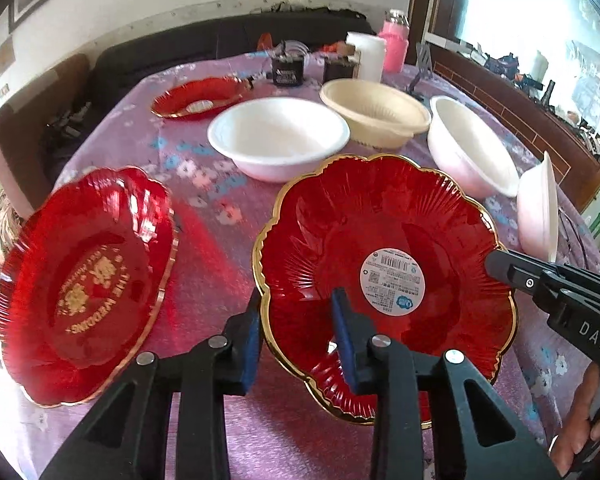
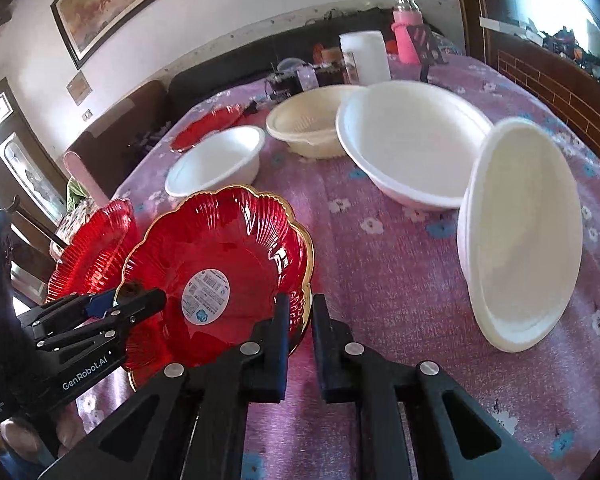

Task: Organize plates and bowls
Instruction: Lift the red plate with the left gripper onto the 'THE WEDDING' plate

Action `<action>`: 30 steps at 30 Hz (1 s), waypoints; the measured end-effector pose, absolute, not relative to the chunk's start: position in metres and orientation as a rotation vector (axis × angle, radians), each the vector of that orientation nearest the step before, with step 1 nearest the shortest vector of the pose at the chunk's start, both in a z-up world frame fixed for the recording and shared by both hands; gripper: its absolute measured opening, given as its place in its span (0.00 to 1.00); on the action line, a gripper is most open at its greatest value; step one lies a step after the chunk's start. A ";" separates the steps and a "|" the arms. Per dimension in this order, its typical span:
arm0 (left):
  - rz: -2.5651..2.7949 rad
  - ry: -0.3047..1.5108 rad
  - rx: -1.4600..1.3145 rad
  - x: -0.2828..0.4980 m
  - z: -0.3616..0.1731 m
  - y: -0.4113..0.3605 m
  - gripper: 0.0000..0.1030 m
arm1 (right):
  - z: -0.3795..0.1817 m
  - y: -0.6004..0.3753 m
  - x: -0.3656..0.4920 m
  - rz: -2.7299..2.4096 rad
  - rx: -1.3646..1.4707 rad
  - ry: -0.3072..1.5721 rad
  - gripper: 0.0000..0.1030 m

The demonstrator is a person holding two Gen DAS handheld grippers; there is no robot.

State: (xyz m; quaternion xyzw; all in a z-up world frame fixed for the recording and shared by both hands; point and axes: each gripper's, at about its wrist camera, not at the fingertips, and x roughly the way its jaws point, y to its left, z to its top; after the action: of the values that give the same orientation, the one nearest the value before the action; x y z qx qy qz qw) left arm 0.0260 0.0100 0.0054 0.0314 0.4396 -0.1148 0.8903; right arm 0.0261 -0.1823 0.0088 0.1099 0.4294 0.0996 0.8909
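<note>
My left gripper [image 1: 300, 336] straddles labelled plate [image 1: 384, 264] rim; second plate [image 1: 84, 276] left; bowls [image 1: 278, 136] beyond on table [image 1: 220, 208].

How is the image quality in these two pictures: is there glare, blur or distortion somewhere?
Left wrist view: the window is overexposed, the table edge bows from fisheye distortion, and the far bowls are slightly soft. Right wrist view: bright glare spots sit on the red plate with sticker, the tilted white bowl is washed out without surface detail, and the frame corners are dark.
</note>
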 end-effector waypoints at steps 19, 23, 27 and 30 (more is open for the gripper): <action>-0.037 0.816 -0.106 0.022 0.039 0.129 0.31 | 0.056 -0.069 0.062 0.380 0.083 0.826 0.12; 0.017 0.817 -0.141 0.025 0.037 0.158 0.31 | 0.054 -0.035 0.072 0.417 0.046 0.834 0.12; 0.066 0.825 -0.170 0.026 0.031 0.184 0.31 | 0.046 -0.007 0.082 0.445 0.016 0.853 0.12; 0.099 0.838 -0.189 0.026 0.024 0.200 0.31 | 0.035 0.010 0.091 0.462 -0.004 0.877 0.12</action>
State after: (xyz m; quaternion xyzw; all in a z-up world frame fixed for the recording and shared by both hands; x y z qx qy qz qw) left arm 0.0261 0.2005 0.0237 -0.0918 0.4062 0.0482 0.9079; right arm 0.0913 0.0102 0.0348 -0.0019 0.4206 0.2218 0.8797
